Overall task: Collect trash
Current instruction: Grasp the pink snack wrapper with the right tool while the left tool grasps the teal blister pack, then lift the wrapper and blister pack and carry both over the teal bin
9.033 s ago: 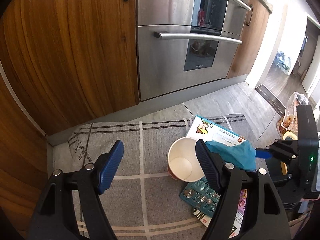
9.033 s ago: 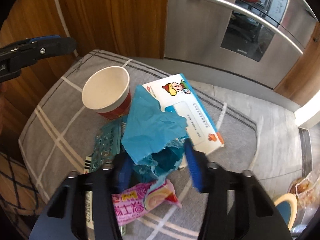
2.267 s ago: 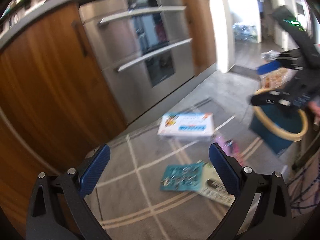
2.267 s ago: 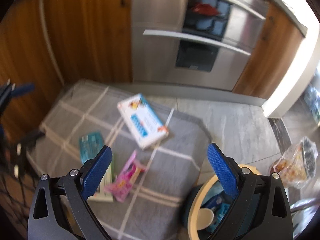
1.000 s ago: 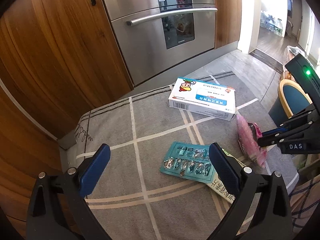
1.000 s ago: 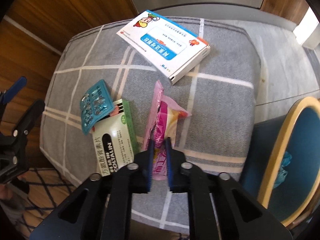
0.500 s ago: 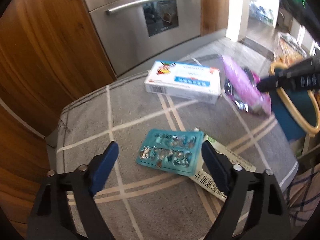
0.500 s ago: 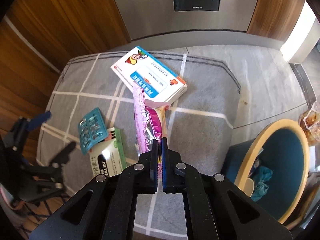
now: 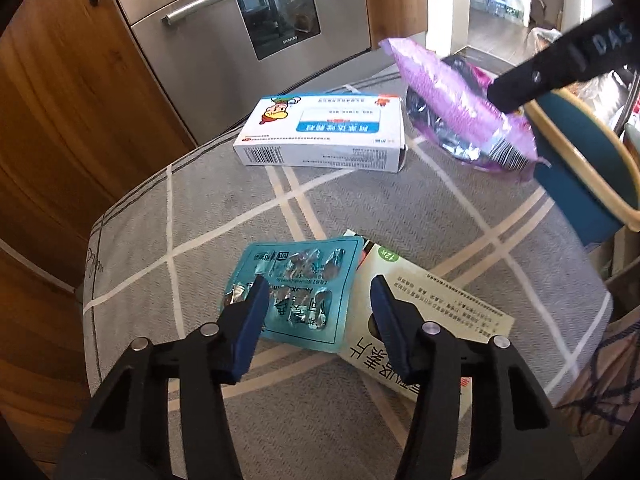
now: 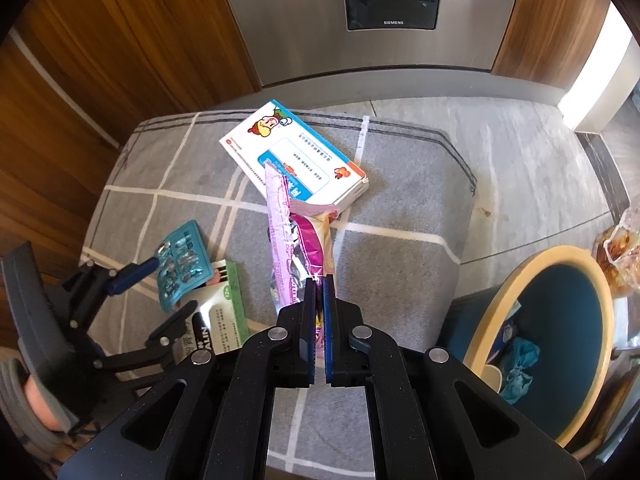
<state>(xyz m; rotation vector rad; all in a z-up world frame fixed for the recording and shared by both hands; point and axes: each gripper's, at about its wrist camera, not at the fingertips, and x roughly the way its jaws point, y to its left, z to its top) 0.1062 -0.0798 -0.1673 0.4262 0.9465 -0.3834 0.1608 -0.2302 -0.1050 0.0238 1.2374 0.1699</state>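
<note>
My right gripper [image 10: 319, 280] is shut on a pink snack wrapper [image 10: 292, 236] and holds it in the air above the grey rug [image 10: 400, 200]; the wrapper also shows in the left wrist view [image 9: 460, 112]. My left gripper [image 9: 316, 292] is open, low over a teal blister pack [image 9: 296, 292] that lies between its fingers, partly on a white and green medicine box [image 9: 420, 312]. A white and blue medicine box [image 9: 324, 132] lies farther back on the rug. The blue trash bin [image 10: 560, 336] with a yellow rim stands at the right and holds a cup and blue tissue.
Wooden cabinets [image 9: 60, 100] and a steel oven [image 10: 360, 12] stand behind the rug. A clear bag of food [image 10: 620, 256] lies on the grey floor beyond the bin. The left gripper shows in the right wrist view [image 10: 156, 280].
My right gripper has lifted the pink wrapper higher off the rug. My left gripper has come down over the blister pack and its fingers have narrowed.
</note>
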